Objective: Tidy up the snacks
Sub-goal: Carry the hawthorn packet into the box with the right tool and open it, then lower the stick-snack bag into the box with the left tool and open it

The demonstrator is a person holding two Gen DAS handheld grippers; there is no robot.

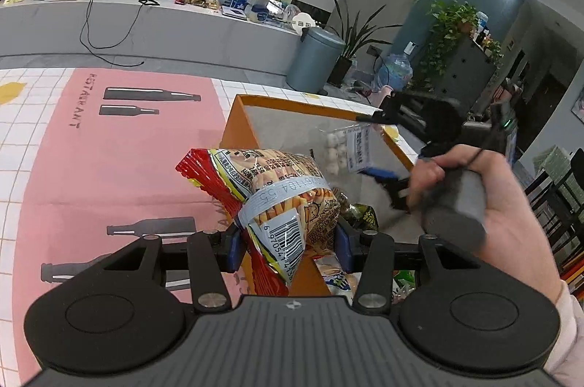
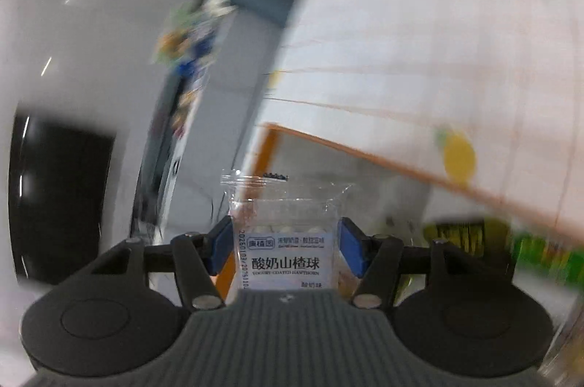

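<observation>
The left tongs point(image 1: 288, 246) clamp a red-and-yellow bag of stick snacks point(image 1: 281, 201), its barcode end toward the camera, held at the near left edge of an orange-walled box point(image 1: 241, 128) on a table point(image 1: 109, 168) covered with a pink-and-white tiled cloth. Inside the box, near its right side, the right tongs point(image 2: 286, 254) grip a clear packet of white yogurt-coated hawthorn balls point(image 2: 286, 241); the left wrist view shows that packet point(image 1: 348, 146) raised above the box floor, with the person's right hand point(image 1: 485, 204) around the grey handle. Other wrapped snacks point(image 1: 359, 215) lie at the near end of the box. The right wrist view is heavily blurred beyond the packet.
</observation>
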